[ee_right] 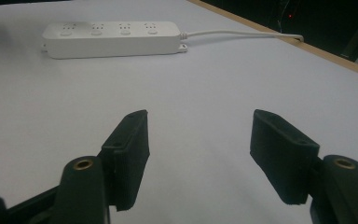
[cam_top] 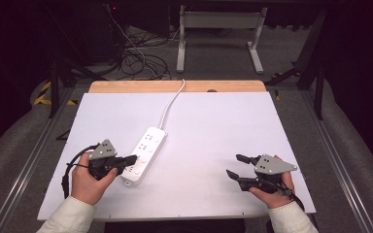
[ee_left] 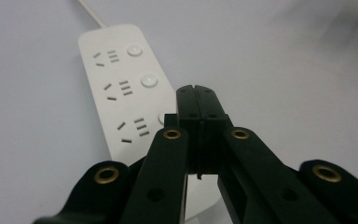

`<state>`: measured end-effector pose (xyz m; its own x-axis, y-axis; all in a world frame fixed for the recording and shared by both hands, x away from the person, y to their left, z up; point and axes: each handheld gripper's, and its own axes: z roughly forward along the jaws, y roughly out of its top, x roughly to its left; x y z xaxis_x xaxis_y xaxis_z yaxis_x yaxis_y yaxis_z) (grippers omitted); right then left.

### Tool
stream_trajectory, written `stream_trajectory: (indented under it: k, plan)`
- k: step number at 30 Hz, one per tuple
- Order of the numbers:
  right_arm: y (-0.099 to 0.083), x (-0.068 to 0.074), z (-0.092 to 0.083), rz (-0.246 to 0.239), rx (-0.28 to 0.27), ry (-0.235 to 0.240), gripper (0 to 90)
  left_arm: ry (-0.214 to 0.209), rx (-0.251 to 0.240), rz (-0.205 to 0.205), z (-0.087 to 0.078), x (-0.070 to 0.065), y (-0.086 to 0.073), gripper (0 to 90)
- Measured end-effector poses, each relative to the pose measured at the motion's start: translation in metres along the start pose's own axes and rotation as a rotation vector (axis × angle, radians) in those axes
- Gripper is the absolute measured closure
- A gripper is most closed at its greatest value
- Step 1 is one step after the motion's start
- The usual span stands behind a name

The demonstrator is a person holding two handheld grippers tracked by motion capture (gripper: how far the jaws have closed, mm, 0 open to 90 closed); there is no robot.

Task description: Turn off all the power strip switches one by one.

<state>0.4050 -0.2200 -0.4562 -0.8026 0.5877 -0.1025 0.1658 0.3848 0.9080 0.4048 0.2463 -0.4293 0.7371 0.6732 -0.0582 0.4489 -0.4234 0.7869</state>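
A white power strip (cam_top: 145, 148) lies slantwise left of the table's middle, and its white cable (cam_top: 171, 102) runs off over the far edge. My left gripper (cam_top: 131, 158) is shut with nothing between its jaws, and its tips hang over the strip's near end. In the left gripper view the closed gripper (ee_left: 196, 88) sits beside a round button, above the power strip (ee_left: 116, 84); whether it touches, I cannot tell. My right gripper (cam_top: 234, 165) rests open at the near right, pointing left. The right gripper view has that gripper (ee_right: 199, 119) wide apart and the power strip (ee_right: 112, 37) farther off.
The white table top (cam_top: 213, 121) has a wooden strip (cam_top: 126, 86) along its far edge. Beyond it, loose cables (cam_top: 136, 56) and a white desk frame (cam_top: 255, 46) stand on the floor. Metal rails run along both sides of the table.
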Motion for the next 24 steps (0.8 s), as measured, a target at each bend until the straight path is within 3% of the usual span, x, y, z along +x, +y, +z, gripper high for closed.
stream_trajectory:
  k: [2,9,15,24]
  plan:
    - [0.0,0.0,0.0,0.001,0.0,0.001,38.6,-0.023,0.034,-0.001,0.003,-0.001,0.0,90.0]
    - [0.0,0.0,0.001,-0.002,0.002,0.003,38.6,-0.019,0.103,-0.005,0.012,-0.002,-0.003,90.0]
    - [0.0,0.0,0.001,0.0,0.004,0.005,38.6,-0.016,0.168,0.017,0.019,-0.003,-0.004,90.0]
    - [-0.001,0.001,0.001,0.003,0.005,0.009,38.6,-0.005,0.199,0.028,0.023,-0.003,-0.006,90.0]
